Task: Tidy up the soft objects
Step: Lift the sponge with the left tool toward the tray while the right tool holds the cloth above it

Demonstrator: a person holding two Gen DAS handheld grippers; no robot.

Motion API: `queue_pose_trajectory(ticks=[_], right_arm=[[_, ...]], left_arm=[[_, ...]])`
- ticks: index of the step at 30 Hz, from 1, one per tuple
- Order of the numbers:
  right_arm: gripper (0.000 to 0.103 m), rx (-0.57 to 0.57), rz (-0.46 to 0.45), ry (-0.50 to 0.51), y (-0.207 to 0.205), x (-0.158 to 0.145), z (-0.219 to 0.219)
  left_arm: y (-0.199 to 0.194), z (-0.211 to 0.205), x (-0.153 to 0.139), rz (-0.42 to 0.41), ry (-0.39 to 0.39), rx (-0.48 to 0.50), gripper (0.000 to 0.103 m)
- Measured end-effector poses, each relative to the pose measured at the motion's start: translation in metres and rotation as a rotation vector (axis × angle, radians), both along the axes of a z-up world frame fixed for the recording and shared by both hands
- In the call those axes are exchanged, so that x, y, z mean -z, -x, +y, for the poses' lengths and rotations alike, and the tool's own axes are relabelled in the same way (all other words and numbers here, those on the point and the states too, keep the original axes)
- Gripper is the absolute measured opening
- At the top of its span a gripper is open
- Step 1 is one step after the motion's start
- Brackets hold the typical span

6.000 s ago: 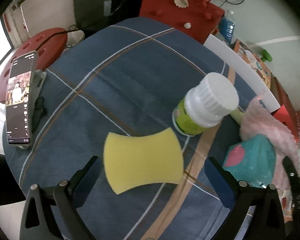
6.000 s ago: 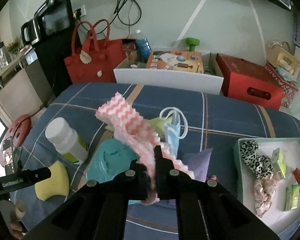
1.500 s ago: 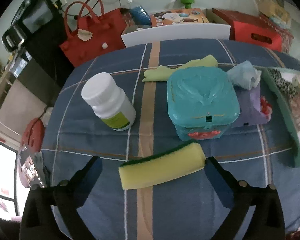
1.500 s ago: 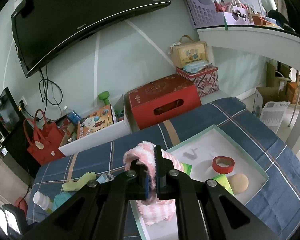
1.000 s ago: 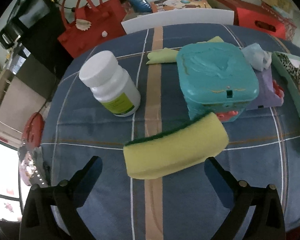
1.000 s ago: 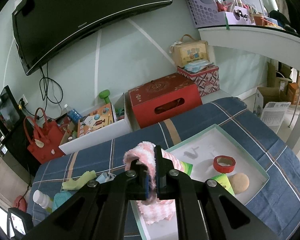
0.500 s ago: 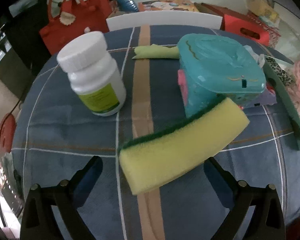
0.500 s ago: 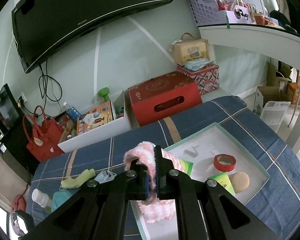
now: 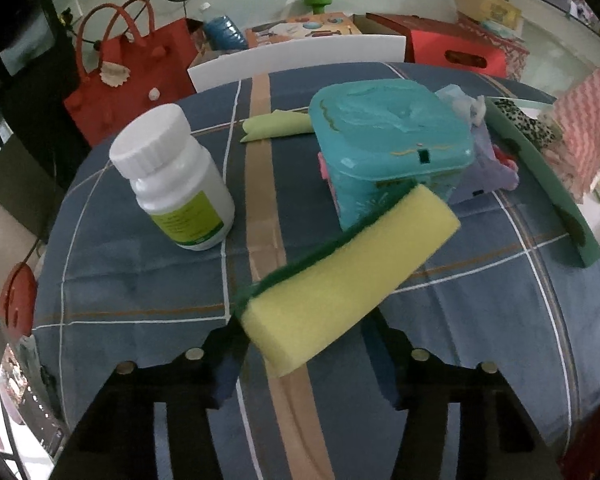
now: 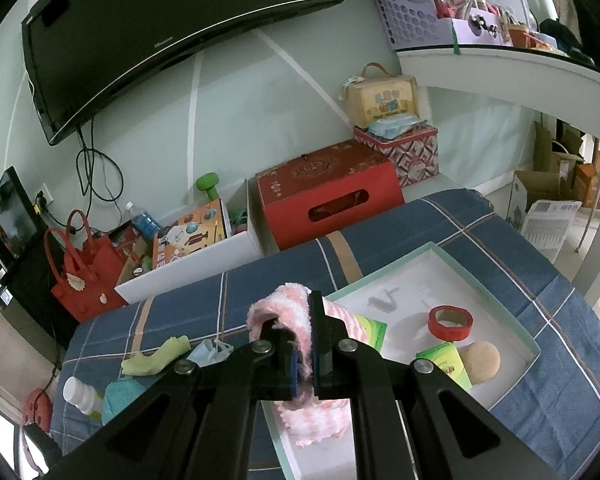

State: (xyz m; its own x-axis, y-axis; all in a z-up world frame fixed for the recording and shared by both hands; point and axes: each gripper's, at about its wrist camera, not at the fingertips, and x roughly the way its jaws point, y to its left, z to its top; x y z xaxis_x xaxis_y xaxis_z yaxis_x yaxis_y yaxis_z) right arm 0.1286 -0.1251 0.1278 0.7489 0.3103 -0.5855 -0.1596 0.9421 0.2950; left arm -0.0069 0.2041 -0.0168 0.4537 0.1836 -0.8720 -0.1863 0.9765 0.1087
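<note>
My left gripper (image 9: 306, 354) clamps the near end of a yellow sponge (image 9: 346, 282), lifted and tilted above the blue plaid cloth (image 9: 140, 264), while my right gripper (image 10: 305, 354) pinches a pink striped cloth (image 10: 300, 320) tight, hanging over the white tray (image 10: 512, 334).

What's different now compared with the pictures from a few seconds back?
The yellow sponge lay flat on the blue plaid cloth six seconds ago; now the left gripper has closed its jaws on it and lifted it, tilted, in front of the teal box. The right gripper carried the pink cloth from the clutter to the white tray. It stays clamped on the cloth; the white bottle stands unmoved.
</note>
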Motion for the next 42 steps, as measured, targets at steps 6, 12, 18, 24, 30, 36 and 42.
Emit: queue_pose_trajectory(ticks=[6, 12, 18, 24, 30, 36, 42], right_arm=[[0.004, 0.001, -0.001, -0.004, 0.000, 0.000, -0.001], [0.004, 0.001, -0.002, -0.006, 0.001, 0.000, -0.002], [0.004, 0.015, -0.034, -0.023, 0.005, -0.009, -0.006], [0.004, 0.046, -0.104, -0.045, 0.009, -0.024, -0.015], [0.004, 0.146, -0.185, -0.053, 0.012, -0.037, -0.035], [0.004, 0.231, -0.181, -0.031, 0.001, -0.032, -0.054], [0.004, 0.287, -0.106, -0.036, -0.017, -0.010, -0.074]], left_arm=[[0.013, -0.007, -0.013, -0.020, 0.022, 0.006, 0.050], [0.024, -0.020, -0.035, -0.074, 0.034, 0.060, 0.048], [0.027, -0.032, -0.067, -0.154, 0.071, 0.094, 0.048], [0.001, -0.059, -0.096, -0.196, 0.047, 0.136, 0.048], [-0.041, -0.100, -0.115, -0.209, 0.031, 0.205, 0.048], [-0.092, -0.145, -0.120, -0.197, 0.082, 0.243, 0.048], [-0.140, -0.190, -0.101, -0.142, 0.150, 0.288, 0.048]])
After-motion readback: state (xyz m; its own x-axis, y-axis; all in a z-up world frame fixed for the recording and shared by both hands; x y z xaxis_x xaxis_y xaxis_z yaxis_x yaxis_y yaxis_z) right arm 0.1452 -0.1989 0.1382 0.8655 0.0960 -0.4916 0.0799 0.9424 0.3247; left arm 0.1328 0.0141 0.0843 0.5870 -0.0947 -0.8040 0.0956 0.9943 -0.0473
